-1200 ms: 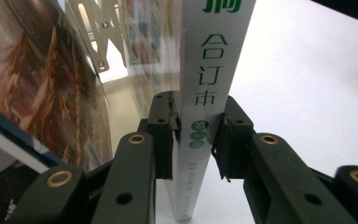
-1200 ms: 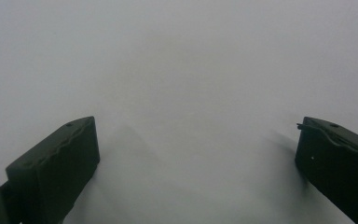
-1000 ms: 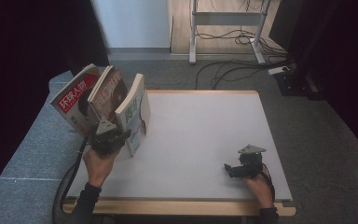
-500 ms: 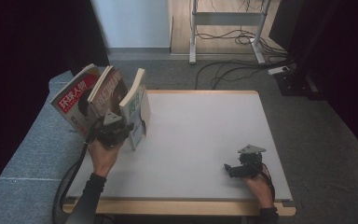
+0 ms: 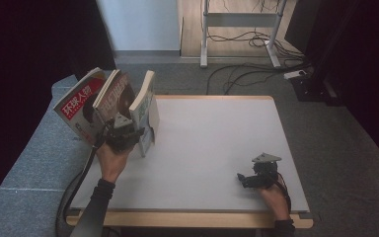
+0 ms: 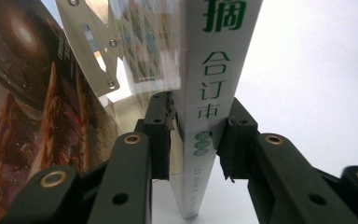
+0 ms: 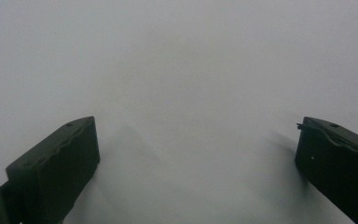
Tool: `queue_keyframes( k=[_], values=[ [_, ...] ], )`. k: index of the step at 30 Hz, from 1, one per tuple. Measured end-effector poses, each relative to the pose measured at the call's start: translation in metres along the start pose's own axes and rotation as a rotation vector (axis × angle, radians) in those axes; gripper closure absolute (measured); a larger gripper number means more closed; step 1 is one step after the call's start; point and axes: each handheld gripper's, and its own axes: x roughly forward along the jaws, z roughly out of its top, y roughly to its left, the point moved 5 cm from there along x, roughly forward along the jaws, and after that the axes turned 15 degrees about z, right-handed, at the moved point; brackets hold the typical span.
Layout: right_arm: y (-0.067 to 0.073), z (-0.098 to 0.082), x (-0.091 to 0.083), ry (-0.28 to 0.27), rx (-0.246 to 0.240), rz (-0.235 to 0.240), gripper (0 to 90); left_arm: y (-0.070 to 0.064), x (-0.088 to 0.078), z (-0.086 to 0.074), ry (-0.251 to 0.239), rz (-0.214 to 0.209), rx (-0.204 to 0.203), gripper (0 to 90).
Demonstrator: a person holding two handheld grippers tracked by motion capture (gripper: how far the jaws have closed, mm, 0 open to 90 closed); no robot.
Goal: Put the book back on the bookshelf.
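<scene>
Three books stand leaning at the table's left edge: a red-covered magazine (image 5: 76, 111), a brown-covered one (image 5: 113, 96) and a white book (image 5: 145, 98). My left gripper (image 5: 123, 132) reaches into them from the near side. In the left gripper view its pads (image 6: 168, 116) press either side of the white book's spine (image 6: 212, 70), which carries green characters. The jaws have just been opening slightly with the book still between them. My right gripper (image 5: 244, 178) rests low at the table's near right, open, its fingers (image 7: 56, 158) wide apart over bare white tabletop.
A pale metal bracket (image 6: 91, 42) with screws stands between the brown magazine (image 6: 28, 102) and the white book. The white tabletop (image 5: 217, 133) has a wooden rim. Grey floor, cables and a desk frame (image 5: 205, 34) lie beyond the far edge.
My left hand has shifted a little forward and right with the white book, which now stands more upright and further apart from the brown magazine. The right hand has stayed put.
</scene>
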Motion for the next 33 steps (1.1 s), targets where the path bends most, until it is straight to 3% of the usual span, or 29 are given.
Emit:
queue_keyframes(
  k=[8,16,21,25,30,33],
  values=[
    [0.0,0.0,0.0,0.0,0.0,0.0,0.0,0.002,-0.008,-0.003,-0.016,-0.059,-0.047,59.0],
    [0.0,0.0,0.0,0.0,0.0,0.0,0.0,0.0,-0.019,-0.013,-0.047,-0.119,-0.033,42.1],
    [0.0,0.0,0.0,0.0,0.001,0.0,0.0,-0.005,-0.024,-0.028,-0.035,-0.135,-0.001,29.0],
    [0.0,0.0,0.0,0.0,0.001,0.001,0.0,-0.005,-0.03,-0.04,-0.041,-0.184,-0.034,21.3],
    [0.0,0.0,0.0,0.0,0.002,0.001,0.0,-0.008,-0.034,-0.058,-0.033,-0.217,-0.029,10.4],
    [0.0,0.0,0.0,0.0,0.002,0.001,0.0,-0.013,-0.033,-0.071,-0.007,-0.209,0.02,1.3]
  ],
)
